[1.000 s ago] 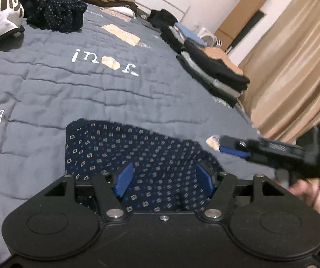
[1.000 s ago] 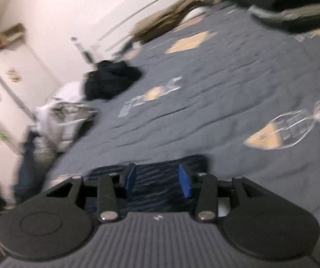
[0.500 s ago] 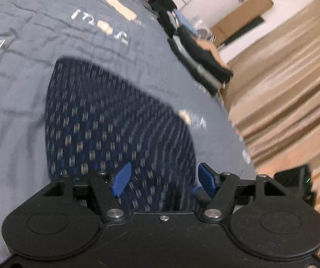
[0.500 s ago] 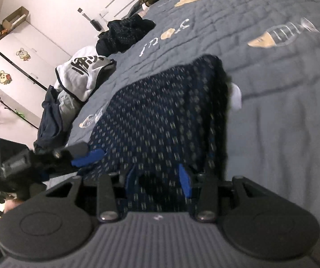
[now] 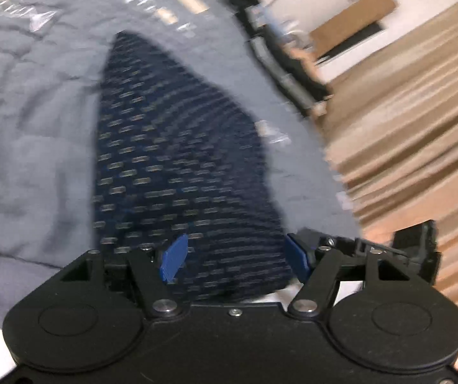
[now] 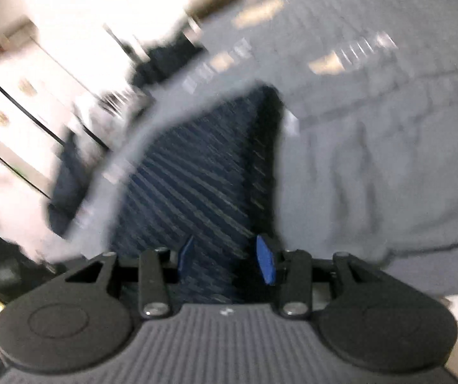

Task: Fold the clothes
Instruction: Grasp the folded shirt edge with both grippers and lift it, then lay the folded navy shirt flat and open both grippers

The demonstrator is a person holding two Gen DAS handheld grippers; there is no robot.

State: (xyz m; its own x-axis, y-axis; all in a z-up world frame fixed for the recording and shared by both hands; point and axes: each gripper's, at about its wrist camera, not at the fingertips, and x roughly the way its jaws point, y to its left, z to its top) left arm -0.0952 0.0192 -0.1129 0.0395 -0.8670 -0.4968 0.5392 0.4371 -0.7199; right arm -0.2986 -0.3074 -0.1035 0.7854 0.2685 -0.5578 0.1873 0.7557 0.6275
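Navy patterned fabric garment point(image 5: 177, 160) was seen nearest, its close edge caught between the blue fingertips of the left gripper point(image 5: 233, 256), whose jaws stood fairly wide apart around the cloth. The right gripper point(image 6: 227, 257), seen in its own view, was set narrower, with the same cloth running between its pads; whether it was truly pinched could not be told through the blur. The garment was judged soft, light and limp, best held at its near corners. It was stretched away across the grey quilted bedspread point(image 5: 30, 128). Beyond, beige pleated curtains point(image 5: 405, 112) were visible.
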